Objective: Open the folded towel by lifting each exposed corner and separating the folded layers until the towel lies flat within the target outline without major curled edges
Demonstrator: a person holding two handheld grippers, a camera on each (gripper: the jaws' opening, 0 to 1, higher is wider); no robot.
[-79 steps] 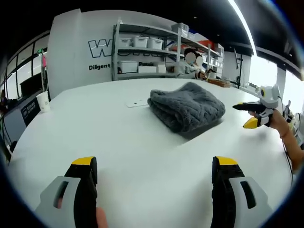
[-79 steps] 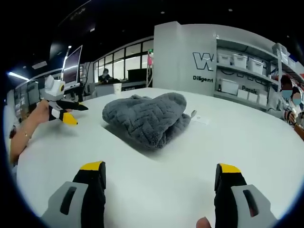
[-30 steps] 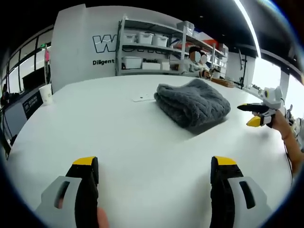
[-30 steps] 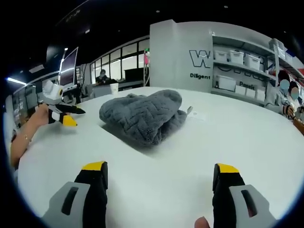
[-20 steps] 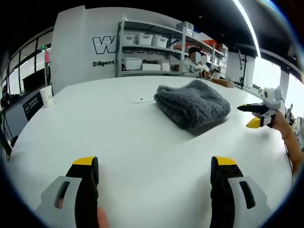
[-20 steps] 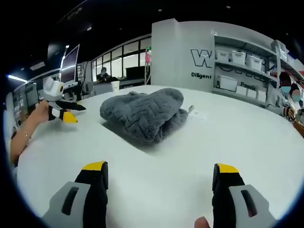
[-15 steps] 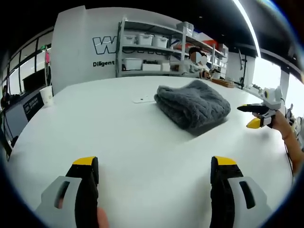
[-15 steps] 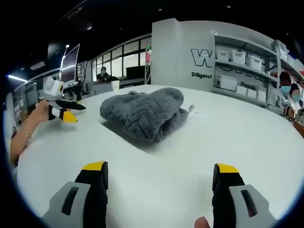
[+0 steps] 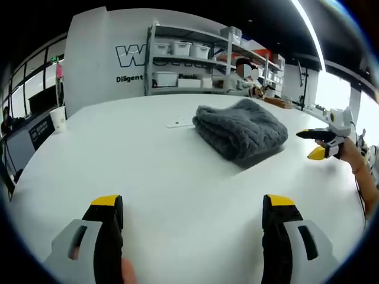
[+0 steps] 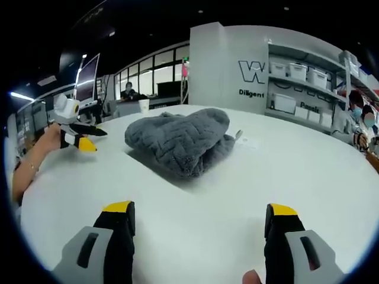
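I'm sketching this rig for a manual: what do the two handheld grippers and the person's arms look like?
Both match. The left gripper and right gripper each have two black jaws capped with yellow tips, set in light grey housings with a dark slot. Seen from the side, the right gripper has a white body. The forearm behind it is bare, with no sleeve visible.

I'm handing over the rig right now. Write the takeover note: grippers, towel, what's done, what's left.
Left gripper: jaws wide open, empty, over bare table, short of the towel.
Right gripper: jaws wide open, empty, also short of the towel; it shows in the left gripper view at the towel's far right side.
Towel: a folded grey bundle on the white table, untouched.
Done: nothing yet; no corner lifted.
Left: grip an exposed corner, peel the layers apart, spread it flat. I can't make out a target outline.
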